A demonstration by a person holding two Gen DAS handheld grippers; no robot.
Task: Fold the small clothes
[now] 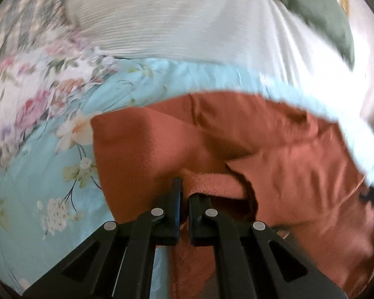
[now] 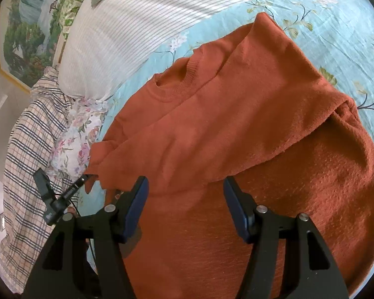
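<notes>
An orange knit sweater (image 2: pixel 236 99) lies on the blue floral bedsheet (image 2: pixel 336 25) with its collar toward the pillow and one side folded over the body. In the left wrist view the sweater (image 1: pixel 261 137) fills the middle. My left gripper (image 1: pixel 185 194) is shut on a fold of its edge, with cloth pinched between the black fingers. The right wrist view shows that left gripper (image 2: pixel 83 179) at the sweater's left corner. My right gripper (image 2: pixel 184 184) hovers open over the sweater's lower body, with nothing pressed between its blue pads.
A white striped pillow (image 2: pixel 137 25) lies beyond the collar. A plaid cloth (image 2: pixel 30 149) and a pink floral cloth (image 2: pixel 79 129) sit at the left of the bed. A green cloth (image 1: pixel 324 12) lies at the far corner. A landscape picture (image 2: pixel 25 37) hangs on the wall.
</notes>
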